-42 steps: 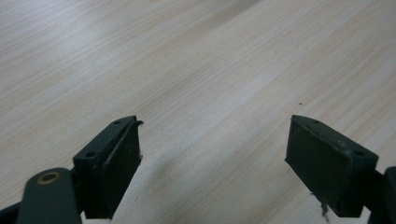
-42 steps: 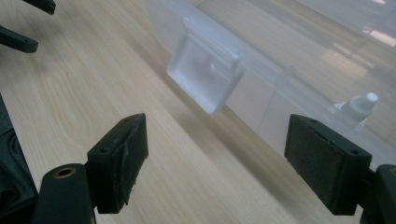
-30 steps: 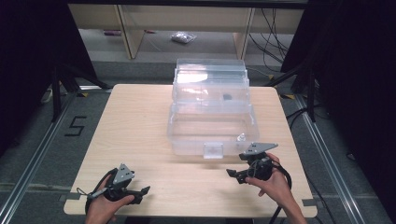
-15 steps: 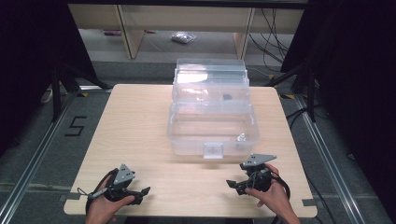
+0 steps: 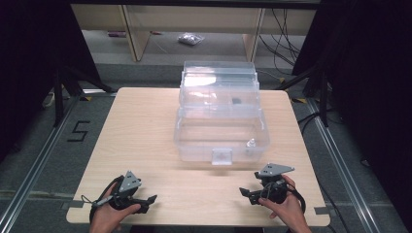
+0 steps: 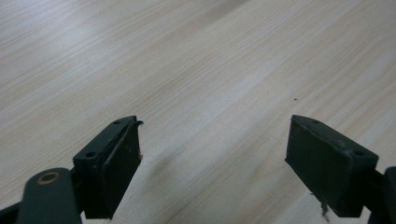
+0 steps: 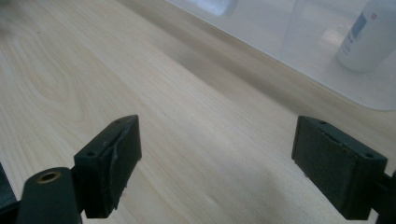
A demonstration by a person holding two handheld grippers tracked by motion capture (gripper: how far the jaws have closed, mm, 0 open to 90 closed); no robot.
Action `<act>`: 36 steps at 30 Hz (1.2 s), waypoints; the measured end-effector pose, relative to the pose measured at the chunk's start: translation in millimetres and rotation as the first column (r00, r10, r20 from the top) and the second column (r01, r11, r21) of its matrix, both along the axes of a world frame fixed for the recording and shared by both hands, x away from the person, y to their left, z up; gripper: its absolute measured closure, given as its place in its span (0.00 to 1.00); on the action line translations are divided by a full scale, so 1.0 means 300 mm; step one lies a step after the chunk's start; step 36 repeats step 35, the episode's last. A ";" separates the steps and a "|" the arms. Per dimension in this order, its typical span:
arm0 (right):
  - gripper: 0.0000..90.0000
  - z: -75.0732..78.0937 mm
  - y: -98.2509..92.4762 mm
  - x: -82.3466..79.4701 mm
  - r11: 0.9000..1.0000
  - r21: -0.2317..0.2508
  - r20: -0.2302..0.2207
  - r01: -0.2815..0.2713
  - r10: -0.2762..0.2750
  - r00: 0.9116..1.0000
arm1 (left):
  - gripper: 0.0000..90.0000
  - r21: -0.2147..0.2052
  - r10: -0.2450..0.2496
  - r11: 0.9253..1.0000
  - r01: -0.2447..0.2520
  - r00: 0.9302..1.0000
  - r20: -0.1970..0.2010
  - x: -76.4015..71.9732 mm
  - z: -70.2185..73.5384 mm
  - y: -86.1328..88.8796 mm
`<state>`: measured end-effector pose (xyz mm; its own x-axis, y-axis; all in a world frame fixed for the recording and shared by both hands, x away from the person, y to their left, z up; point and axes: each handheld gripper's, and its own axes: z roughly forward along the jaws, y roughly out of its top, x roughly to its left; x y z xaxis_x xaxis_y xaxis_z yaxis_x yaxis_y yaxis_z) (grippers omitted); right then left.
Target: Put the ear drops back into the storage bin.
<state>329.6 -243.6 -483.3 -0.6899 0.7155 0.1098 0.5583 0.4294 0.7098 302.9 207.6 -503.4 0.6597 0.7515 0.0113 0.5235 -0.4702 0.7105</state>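
The small white bottle [image 5: 251, 143] stands upright inside the clear plastic box [image 5: 221, 133], in the near right corner of its lower tray, probably set there so the open lid and stepped trays leave it reachable from above. It lies ahead of the right claw [image 5: 247, 193], behind the box's front wall; in the right gripper view the bottle [image 7: 369, 39] sits up and right of the jaws. That claw's jaws have just been opening and now gape wide, empty, low over the counter [image 5: 145, 126]. The left claw [image 5: 150, 201] also gapes empty, further from the box.
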 end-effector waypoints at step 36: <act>0.18 -0.004 -0.027 -0.025 0.999 -0.008 0.024 0.050 -0.050 0.998 | 0.19 0.006 0.004 1.000 -0.004 1.000 -0.006 0.007 -0.004 0.000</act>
